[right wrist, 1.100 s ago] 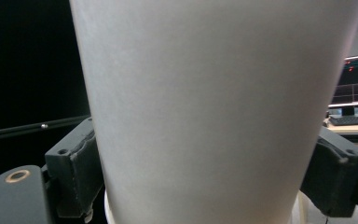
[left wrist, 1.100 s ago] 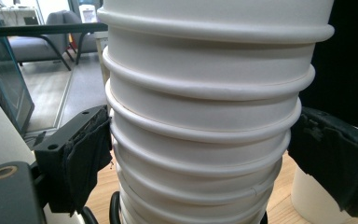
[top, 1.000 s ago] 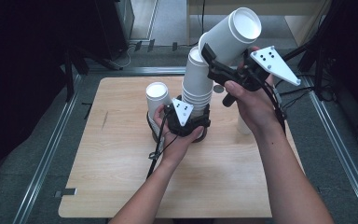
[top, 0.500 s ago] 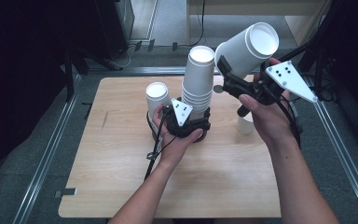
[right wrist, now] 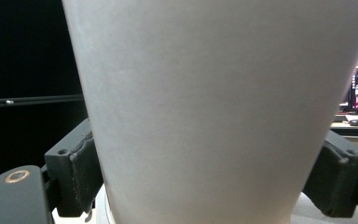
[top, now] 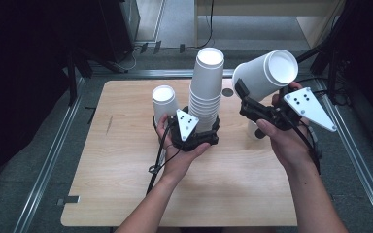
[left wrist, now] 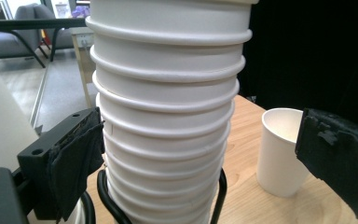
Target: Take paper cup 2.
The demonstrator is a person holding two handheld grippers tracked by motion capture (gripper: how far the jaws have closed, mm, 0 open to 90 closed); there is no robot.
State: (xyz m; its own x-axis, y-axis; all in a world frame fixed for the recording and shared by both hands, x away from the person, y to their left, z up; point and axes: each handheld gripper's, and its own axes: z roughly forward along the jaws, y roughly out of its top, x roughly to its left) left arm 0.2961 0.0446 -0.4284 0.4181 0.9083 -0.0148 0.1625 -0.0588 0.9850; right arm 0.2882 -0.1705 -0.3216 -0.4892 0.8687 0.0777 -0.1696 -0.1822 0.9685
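A tall stack of white paper cups (top: 207, 92) stands on the wooden table (top: 126, 170). My left gripper (top: 196, 135) sits at the stack's base with the stack (left wrist: 168, 116) between its jaws. Those jaws have just been opening: the right pad (left wrist: 338, 158) stands well clear and the left pad (left wrist: 77, 156) is at the stack's side. My right gripper (top: 244, 98) is shut on a single white cup (top: 264, 73), held tilted in the air to the right of the stack. That cup's wall (right wrist: 205, 93) sits between both pads in the right gripper view.
A lone white cup (top: 164, 101) stands just left of the stack. Another cup (top: 251, 128) stands on the table under my right hand, and it also shows as a white cup (left wrist: 282, 151) in the left gripper view. Metal rails (top: 48, 160) border the table.
My right gripper has carried the single cup off the top of the stack, to the right and lower. The left gripper's jaws have spread wider around the stack's base.
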